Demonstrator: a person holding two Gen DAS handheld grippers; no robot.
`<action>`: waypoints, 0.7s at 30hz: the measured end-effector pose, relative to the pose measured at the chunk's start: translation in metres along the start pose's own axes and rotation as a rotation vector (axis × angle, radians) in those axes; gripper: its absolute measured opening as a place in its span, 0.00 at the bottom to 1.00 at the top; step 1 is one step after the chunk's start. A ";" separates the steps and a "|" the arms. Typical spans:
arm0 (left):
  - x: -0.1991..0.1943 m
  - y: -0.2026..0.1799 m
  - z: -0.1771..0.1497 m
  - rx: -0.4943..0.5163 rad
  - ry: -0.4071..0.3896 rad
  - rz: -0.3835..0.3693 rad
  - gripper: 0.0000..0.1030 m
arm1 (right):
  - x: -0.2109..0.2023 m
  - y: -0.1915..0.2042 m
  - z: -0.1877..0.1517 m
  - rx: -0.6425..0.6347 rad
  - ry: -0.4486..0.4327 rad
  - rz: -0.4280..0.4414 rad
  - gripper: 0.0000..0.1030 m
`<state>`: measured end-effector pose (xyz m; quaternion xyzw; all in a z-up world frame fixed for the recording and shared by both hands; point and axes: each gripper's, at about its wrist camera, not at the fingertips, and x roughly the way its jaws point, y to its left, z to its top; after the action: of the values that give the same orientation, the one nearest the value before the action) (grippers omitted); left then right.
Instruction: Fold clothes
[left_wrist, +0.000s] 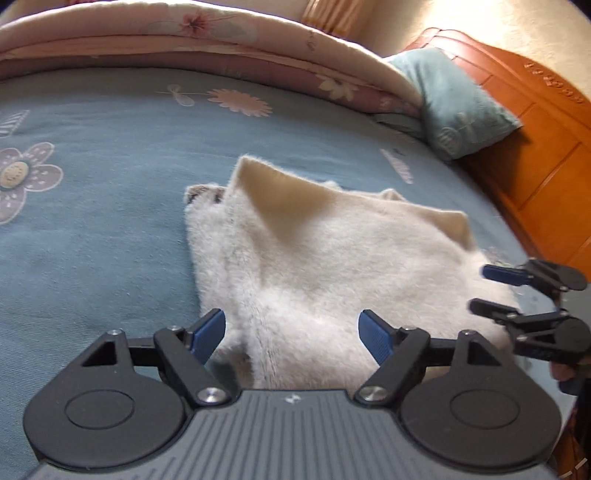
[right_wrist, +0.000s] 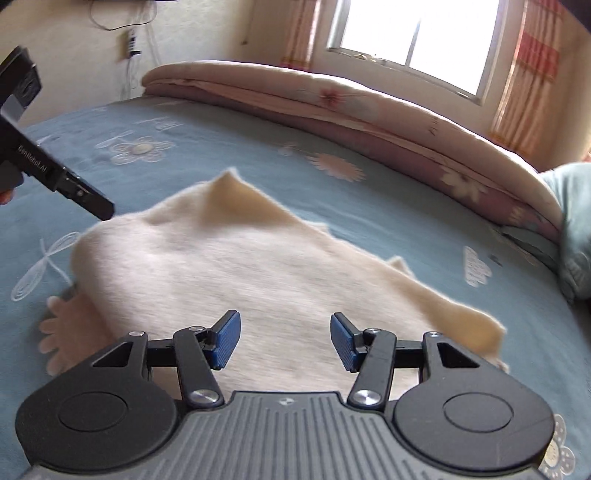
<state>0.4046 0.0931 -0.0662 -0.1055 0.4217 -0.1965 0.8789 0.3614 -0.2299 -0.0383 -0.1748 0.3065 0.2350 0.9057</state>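
One fluffy white garment (left_wrist: 314, 266); two open tools (left_wrist: 291, 336)

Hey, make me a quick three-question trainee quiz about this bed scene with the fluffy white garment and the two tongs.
1. True or false: the left tongs are clamped on the fluffy white garment.
2. Which lies along the far side of the blue bedsheet? A) folded floral quilt B) laundry basket C) suitcase
3. Fill in: in the left wrist view, the teal pillow rests against the wooden ______.

Key: 1 false, both tongs, including the right tongs, stand open; 2 A; 3 headboard.
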 end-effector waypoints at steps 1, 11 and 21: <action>0.000 0.003 -0.004 0.011 0.003 -0.018 0.77 | 0.000 0.006 0.001 -0.002 0.002 0.003 0.57; 0.031 0.019 -0.046 0.074 0.000 -0.216 0.46 | -0.045 -0.028 -0.051 0.203 0.045 -0.092 0.58; 0.035 0.030 -0.049 0.061 0.033 -0.314 0.51 | -0.084 -0.120 -0.135 0.554 -0.007 -0.161 0.58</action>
<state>0.3940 0.1038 -0.1315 -0.1404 0.4082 -0.3459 0.8330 0.3022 -0.4180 -0.0654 0.0562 0.3411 0.0702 0.9357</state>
